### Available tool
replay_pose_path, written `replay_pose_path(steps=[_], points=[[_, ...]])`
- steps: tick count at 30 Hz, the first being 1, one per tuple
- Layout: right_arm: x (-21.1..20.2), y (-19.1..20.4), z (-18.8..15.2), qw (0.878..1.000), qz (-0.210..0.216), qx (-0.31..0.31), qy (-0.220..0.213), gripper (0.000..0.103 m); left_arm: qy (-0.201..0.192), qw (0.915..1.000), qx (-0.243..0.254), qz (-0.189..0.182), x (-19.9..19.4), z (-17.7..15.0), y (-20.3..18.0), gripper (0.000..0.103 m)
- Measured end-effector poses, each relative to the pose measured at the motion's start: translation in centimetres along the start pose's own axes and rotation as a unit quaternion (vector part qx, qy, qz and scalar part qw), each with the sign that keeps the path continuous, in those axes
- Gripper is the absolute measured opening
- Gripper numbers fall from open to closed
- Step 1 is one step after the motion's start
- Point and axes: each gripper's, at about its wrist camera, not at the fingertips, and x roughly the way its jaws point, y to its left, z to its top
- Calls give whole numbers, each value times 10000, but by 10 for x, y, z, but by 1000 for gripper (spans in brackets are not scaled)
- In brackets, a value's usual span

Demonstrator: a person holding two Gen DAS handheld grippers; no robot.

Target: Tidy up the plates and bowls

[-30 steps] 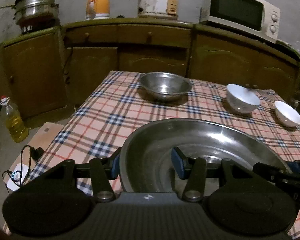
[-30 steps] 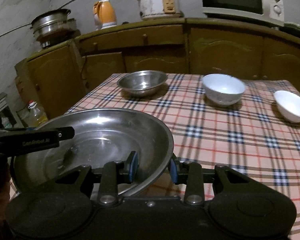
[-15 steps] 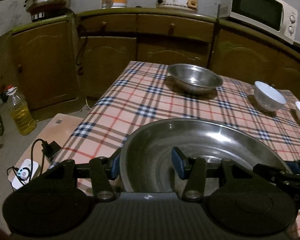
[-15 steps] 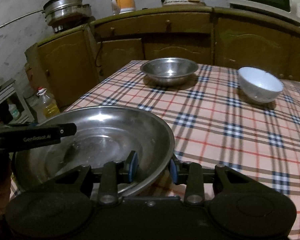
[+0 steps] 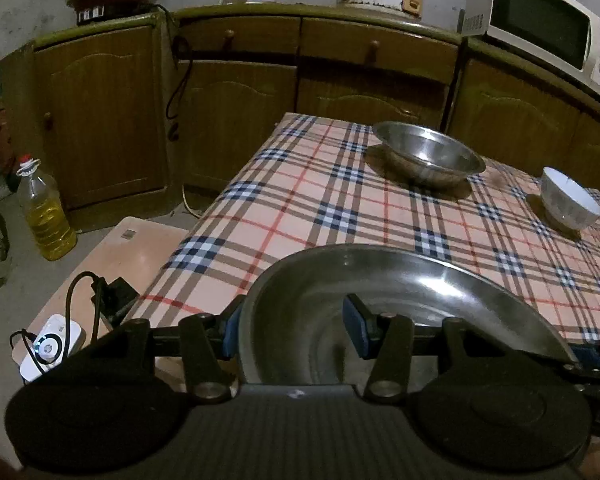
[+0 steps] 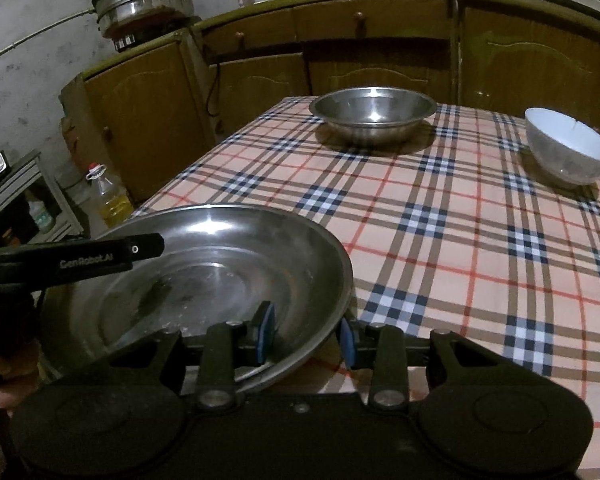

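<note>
Item: large steel basin (image 5: 400, 320), carried over the near-left corner of the plaid surface (image 6: 460, 240).
Grip: left claw (image 5: 294, 330) and right claw (image 6: 306, 338) each clamped astride the rim on opposite sides.
Ahead of both: smaller steel bowl (image 6: 374, 116); white bowl (image 6: 568, 152) ahead-right.
Handling: lower both sides together and level; release only once seated.
</note>
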Motion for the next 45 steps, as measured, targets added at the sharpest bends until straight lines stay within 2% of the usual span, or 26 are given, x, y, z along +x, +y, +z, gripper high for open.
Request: replay_pose_path(steps=[11, 14, 16, 18, 23, 28, 37, 45], points=[[9, 1, -9, 9997, 55, 33, 254, 48, 170, 9998, 71, 115, 6, -9, 0, 53], [8, 1, -8, 9996, 71, 33, 280, 49, 177, 9996, 139, 141, 5, -9, -3, 59], [5, -1, -8, 9996, 30, 34, 266, 49, 186, 9996, 186, 127, 4, -10, -5, 67], [-1, -4, -8, 9998, -48, 17, 174, 50, 181, 9994, 237, 185, 1, -11, -7, 69], [-19, -17, -2, 9998, -151, 104, -6, 58, 72, 9995, 186, 256, -14, -6, -7, 81], [-36, -25, 10, 9996, -248, 56, -145, 69, 39, 9995, 219, 240, -31, 8, -13, 89], [-59, -38, 47, 9984, -158, 131, -521, 79, -219, 9993, 308, -47, -42, 51, -45, 95], [-51, -63, 89, 9965, -291, 298, -720, 80, -327, 9983, 461, -152, -22, 88, -65, 95]])
